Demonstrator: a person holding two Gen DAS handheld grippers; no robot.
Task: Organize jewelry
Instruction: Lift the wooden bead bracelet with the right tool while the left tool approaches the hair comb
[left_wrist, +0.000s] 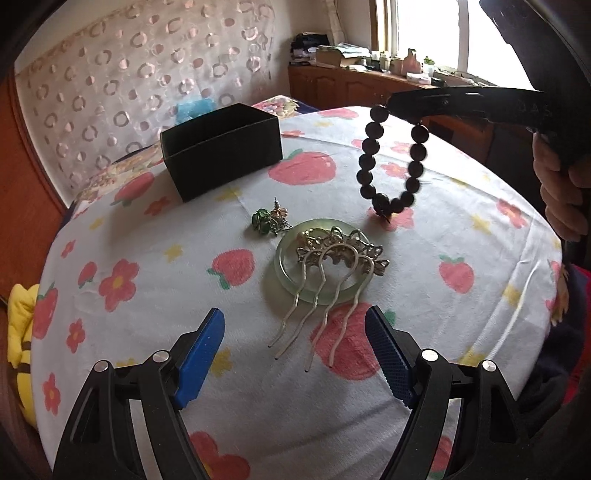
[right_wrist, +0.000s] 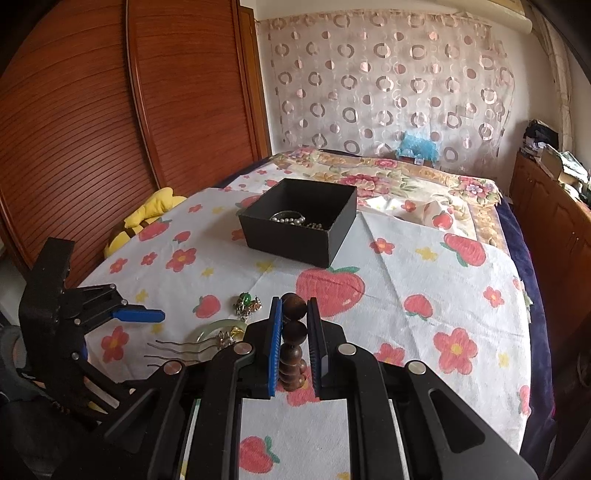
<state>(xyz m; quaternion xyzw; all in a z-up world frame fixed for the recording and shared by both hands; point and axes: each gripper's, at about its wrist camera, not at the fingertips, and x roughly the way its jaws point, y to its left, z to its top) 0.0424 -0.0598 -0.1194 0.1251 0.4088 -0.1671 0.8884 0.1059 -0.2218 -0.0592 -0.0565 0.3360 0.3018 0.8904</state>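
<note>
My right gripper (right_wrist: 294, 308) is shut on a dark wooden bead bracelet (left_wrist: 391, 158), which hangs from it above the cloth; the bracelet's beads (right_wrist: 293, 332) show between the blue pads in the right wrist view. My left gripper (left_wrist: 295, 354) is open and empty, low over the prongs of a silver hair comb (left_wrist: 332, 273). The comb lies on a pale green jade bangle (left_wrist: 288, 280). A small green and gold trinket (left_wrist: 271, 221) lies beside it. The open black box (right_wrist: 299, 225) stands farther back with pearl beads (right_wrist: 291, 218) inside.
A strawberry and flower cloth (left_wrist: 147, 258) covers the surface. A yellow plush toy (right_wrist: 147, 214) lies at its left edge. A wooden wardrobe (right_wrist: 110, 110), a patterned curtain (right_wrist: 388, 85) and a cluttered wooden cabinet (left_wrist: 369, 81) surround it. The person's hand (left_wrist: 557, 184) holds the right gripper.
</note>
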